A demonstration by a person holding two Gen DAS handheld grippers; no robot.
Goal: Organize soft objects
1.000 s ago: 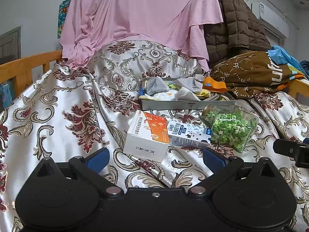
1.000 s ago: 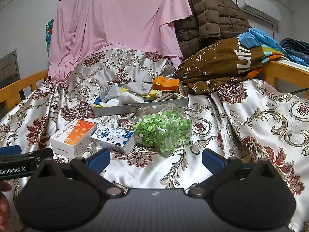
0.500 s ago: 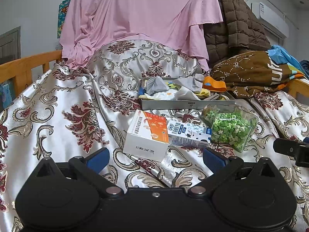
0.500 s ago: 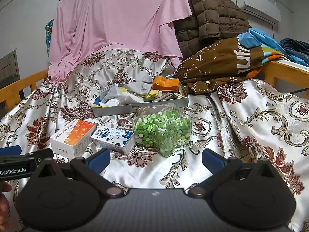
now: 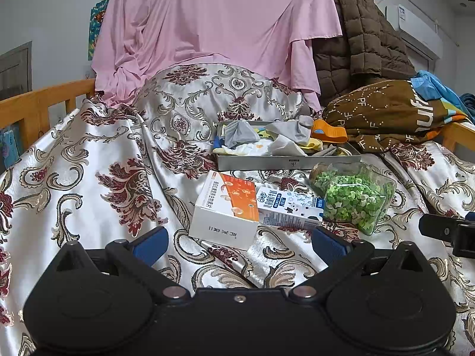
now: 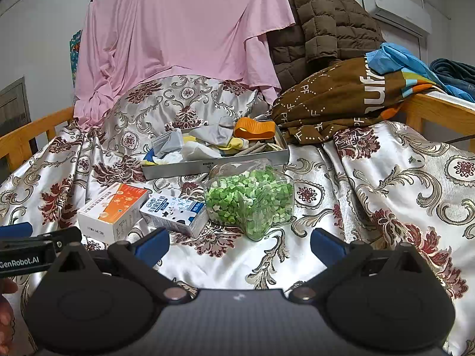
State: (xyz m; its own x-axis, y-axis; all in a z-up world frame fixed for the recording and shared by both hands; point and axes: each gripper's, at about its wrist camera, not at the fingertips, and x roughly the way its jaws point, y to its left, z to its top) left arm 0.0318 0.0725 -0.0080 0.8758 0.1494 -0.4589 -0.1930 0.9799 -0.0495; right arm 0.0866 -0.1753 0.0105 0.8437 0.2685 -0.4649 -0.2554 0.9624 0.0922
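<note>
Nothing had shifted since the earlier frames: left gripper and right gripper hung spread, empty. Limp, light socks filled the tray at twelve o'clock; pinching a bunched fold looked best.

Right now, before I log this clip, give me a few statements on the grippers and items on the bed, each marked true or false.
1. Both grippers are open and hold nothing. True: left gripper, right gripper.
2. The grey tray is empty. False: crumpled cloths and an orange piece lie in it.
3. The clear bag of green bits lies in front of the tray. True.
4. The milk carton stands upright. False: it lies on its side.
5. The orange-and-white box lies left of the carton. True.
</note>
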